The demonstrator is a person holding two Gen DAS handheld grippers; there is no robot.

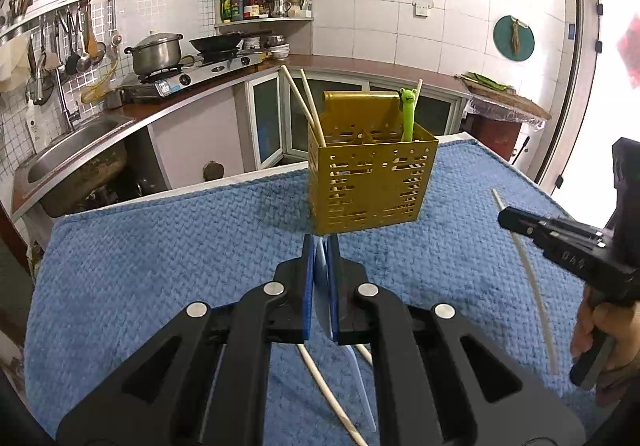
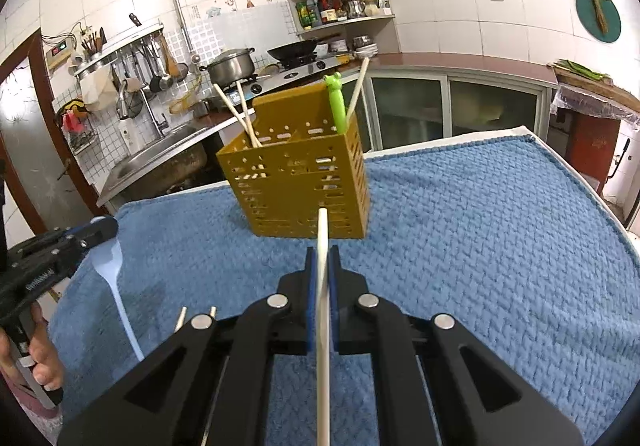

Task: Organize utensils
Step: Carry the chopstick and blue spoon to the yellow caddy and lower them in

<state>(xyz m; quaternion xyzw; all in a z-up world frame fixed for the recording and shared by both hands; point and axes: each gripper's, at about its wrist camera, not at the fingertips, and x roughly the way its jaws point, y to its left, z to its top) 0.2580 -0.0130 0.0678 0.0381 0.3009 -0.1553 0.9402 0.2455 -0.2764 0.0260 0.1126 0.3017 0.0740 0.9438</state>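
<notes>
left tongs (image 1: 321,242): clamped on pale blue spoon (image 2: 110,266) | right tongs (image 2: 322,250): clamped on white chopstick (image 2: 322,286)

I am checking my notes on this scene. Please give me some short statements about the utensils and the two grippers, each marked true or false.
1. The right gripper is shut on a white chopstick. True.
2. The left gripper holds a green spoon. False: it holds a pale blue spoon.
3. The gold utensil holder lies on its side. False: it stands upright on the blue towel.
4. A green frog-topped utensil stands in the holder. True.
</notes>
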